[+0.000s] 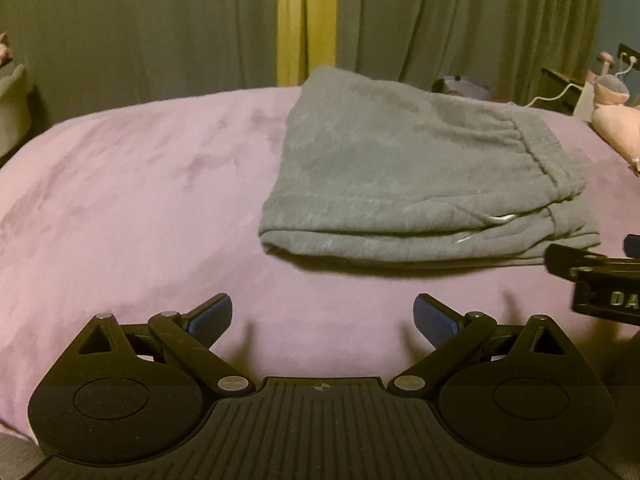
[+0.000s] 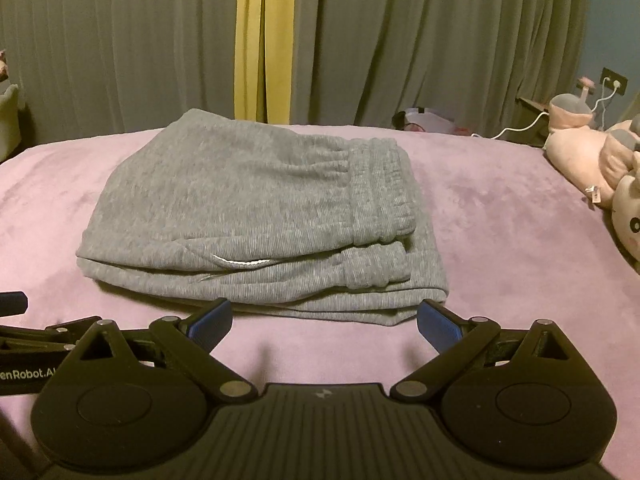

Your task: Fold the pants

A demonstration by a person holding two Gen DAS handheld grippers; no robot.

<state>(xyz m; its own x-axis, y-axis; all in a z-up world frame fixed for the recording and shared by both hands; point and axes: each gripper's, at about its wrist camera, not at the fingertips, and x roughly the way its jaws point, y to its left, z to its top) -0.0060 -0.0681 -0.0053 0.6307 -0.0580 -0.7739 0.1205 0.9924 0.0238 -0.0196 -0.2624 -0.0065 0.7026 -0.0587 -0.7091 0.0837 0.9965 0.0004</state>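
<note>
Grey sweatpants point(image 2: 256, 216) lie folded into a compact stack on the pink bedspread point(image 2: 500, 220), waistband to the right; they also show in the left wrist view point(image 1: 400, 176). My right gripper point(image 2: 324, 320) is open and empty, just short of the stack's near edge. My left gripper point(image 1: 323, 316) is open and empty, over bare bedspread point(image 1: 140, 200) to the left of and nearer than the pants. The right gripper's side shows at the right edge of the left wrist view point(image 1: 600, 280).
Grey curtains point(image 2: 400, 40) with a yellow strip point(image 2: 260, 40) hang behind the bed. Pink plush toys point(image 2: 592, 160) lie at the bed's right side. A wall socket with white cables point(image 2: 612, 80) is at the far right.
</note>
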